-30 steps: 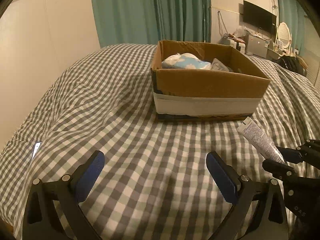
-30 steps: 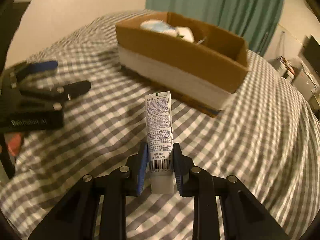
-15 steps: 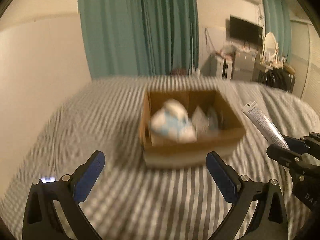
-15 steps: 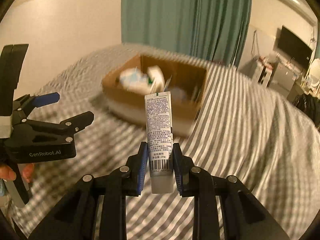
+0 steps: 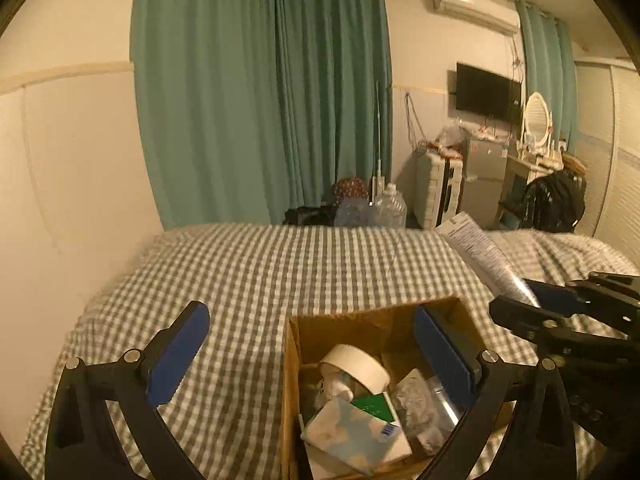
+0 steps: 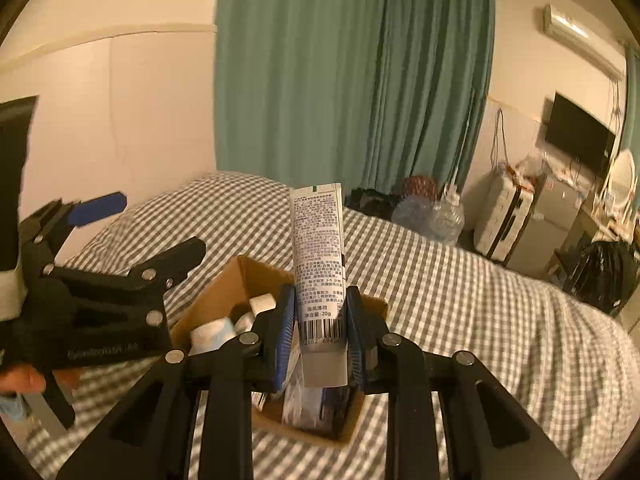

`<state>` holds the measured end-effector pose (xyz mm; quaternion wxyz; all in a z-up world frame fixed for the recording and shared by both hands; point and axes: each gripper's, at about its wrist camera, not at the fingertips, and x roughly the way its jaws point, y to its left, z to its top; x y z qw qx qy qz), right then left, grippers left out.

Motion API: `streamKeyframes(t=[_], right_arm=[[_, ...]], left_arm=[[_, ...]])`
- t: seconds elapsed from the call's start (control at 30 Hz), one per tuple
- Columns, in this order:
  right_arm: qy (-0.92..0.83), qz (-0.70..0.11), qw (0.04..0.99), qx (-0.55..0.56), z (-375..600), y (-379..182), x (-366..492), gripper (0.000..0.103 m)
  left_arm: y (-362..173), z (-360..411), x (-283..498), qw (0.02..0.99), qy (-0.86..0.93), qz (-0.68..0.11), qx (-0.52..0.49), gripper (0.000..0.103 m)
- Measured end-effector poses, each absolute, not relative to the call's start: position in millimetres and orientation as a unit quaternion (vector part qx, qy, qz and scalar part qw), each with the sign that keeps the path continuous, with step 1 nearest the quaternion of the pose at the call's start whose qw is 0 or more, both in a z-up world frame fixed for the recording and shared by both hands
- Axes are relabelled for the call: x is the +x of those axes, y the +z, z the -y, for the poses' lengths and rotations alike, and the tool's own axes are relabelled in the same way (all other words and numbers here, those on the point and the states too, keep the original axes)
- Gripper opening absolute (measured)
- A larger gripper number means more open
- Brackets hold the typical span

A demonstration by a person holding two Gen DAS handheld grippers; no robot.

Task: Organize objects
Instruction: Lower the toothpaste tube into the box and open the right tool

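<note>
My right gripper is shut on a white printed tube and holds it upright above the open cardboard box. The tube and the right gripper also show at the right of the left wrist view. My left gripper is open and empty, hovering over the box, its right finger above the box's inside. The box holds a tape roll, a blue-and-white packet and clear wrapped items.
The box sits on a bed with a grey-and-white checked cover. Green curtains hang behind. Water jugs, a suitcase, a dresser with a mirror and a TV stand beyond the bed.
Both grippers rose from low on the bed and moved forward over the box. The right gripper carried the tube along; the box now lies below both.
</note>
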<state>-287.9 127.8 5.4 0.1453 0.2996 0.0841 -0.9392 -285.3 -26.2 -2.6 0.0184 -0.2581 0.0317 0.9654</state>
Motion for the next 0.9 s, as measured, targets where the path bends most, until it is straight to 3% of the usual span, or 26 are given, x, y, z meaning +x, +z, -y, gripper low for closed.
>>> streamKeyframes(t=[0.27, 0.43, 0.5, 0.53, 0.57, 0.7, 0.83, 0.9], right_arm=[[-0.906, -0.075, 0.13, 0.397, -125, -84, -356, 0.024], [-0.91, -0.054, 0.135, 0.389, -133, -80, -358, 0.026], [-0.917, -0.059, 0.124, 0.373, -135, -70, -353, 0.049], [-0.926, -0.055, 0.116, 0.356, -138, -59, -347, 0.067], [-0.932, -0.048, 0.115, 0.341, -142, -49, -341, 0.072], [-0.944, -0.04, 0.108, 0.307, -149, -12, -313, 0.074], [-0.964, -0.044, 0.089, 0.246, -160, 38, -276, 0.092], [-0.972, -0.039, 0.083, 0.214, -167, 65, -253, 0.095]], left_arm=[[-71, 26, -314, 0.01, 0.944, -0.035, -0.327, 0.103], [-66, 30, -309, 0.002, 0.946, -0.019, -0.324, 0.103], [-56, 31, -302, 0.001, 0.947, -0.018, -0.319, 0.103], [-48, 32, -295, -0.001, 0.949, -0.018, -0.314, 0.103], [-39, 31, -288, -0.002, 0.952, -0.018, -0.306, 0.103], [3, 25, -255, -0.011, 0.963, -0.025, -0.267, 0.103], [55, 24, -220, -0.006, 0.978, -0.033, -0.207, 0.103], [77, 19, -202, -0.005, 0.983, -0.035, -0.181, 0.103]])
